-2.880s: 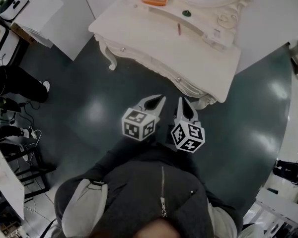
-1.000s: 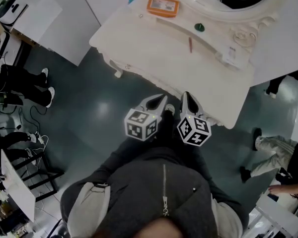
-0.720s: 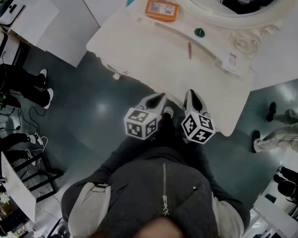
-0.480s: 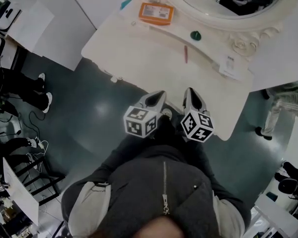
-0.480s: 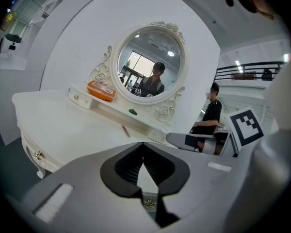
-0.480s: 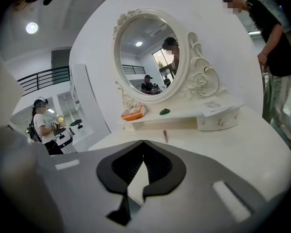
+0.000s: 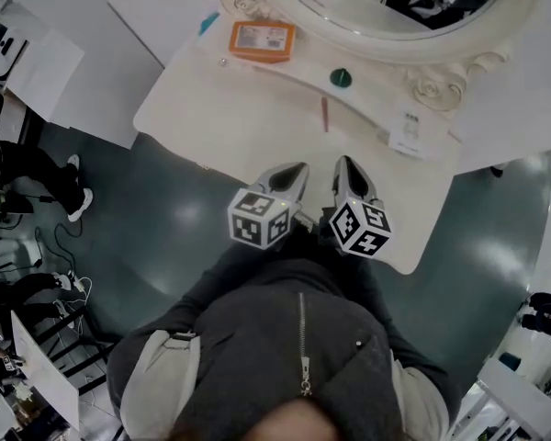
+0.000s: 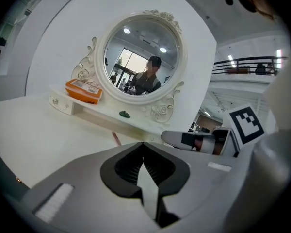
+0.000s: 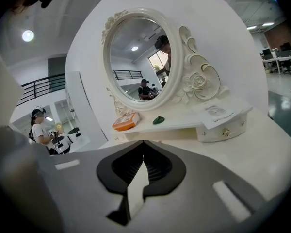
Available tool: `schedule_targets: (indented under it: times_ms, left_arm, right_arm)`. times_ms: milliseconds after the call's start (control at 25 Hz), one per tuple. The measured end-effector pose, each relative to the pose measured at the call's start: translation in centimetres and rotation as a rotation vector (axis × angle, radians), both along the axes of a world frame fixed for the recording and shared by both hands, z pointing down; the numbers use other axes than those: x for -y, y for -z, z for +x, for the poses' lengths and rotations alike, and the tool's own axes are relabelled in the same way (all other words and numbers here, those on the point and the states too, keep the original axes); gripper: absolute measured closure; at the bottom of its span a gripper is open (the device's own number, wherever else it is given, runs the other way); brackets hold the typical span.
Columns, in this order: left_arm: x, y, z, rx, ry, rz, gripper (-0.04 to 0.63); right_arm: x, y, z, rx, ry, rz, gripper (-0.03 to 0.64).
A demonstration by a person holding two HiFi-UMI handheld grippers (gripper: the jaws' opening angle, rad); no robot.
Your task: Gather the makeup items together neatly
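Observation:
On the white dressing table's point(image 7: 257, 127) raised shelf lie an orange box point(image 7: 262, 40) and a small green cap-like item point(image 7: 340, 78). A thin red pencil point(image 7: 324, 114) rests on the tabletop below the shelf. My left gripper point(image 7: 299, 167) and right gripper point(image 7: 343, 162) hover side by side over the table's near edge, both shut and empty. In the left gripper view the orange box point(image 8: 83, 91), the green item point(image 8: 124, 114) and the pencil point(image 8: 116, 138) lie ahead. The right gripper view shows the box point(image 9: 125, 122) and the green item point(image 9: 158, 120) on the shelf.
An oval mirror point(image 7: 395, 7) in an ornate frame stands behind the shelf. A printed paper point(image 7: 409, 129) lies on the shelf's right end, above a small drawer with a knob point(image 9: 225, 132). Dark floor surrounds the table; a person's legs point(image 7: 37, 168) are at the far left.
The table has drawn nearer in the head view, and both grippers now reach over its front edge. The walking person at the right is gone. Both grippers stayed shut.

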State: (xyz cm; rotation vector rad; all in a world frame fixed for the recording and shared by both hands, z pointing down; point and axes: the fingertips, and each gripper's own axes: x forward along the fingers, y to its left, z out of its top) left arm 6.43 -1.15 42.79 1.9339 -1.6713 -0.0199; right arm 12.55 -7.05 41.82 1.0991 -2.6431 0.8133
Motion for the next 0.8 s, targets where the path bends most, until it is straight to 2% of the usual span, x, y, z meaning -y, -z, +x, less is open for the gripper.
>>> schedule_targets:
  times_ms: [520, 800]
  left_arm:
    - [4.3, -1.4, 1.8, 0.017, -0.081, -0.026, 0.586]
    - [5.4, -2.2, 4.3, 0.026, -0.167, -0.061, 0.586]
  right_arm:
    - [3.4, -1.4, 0.9, 0.046, -0.04, -0.044, 0.614]
    - [4.6, -1.3, 2.7, 0.077, -0.104, -0.057, 0.614]
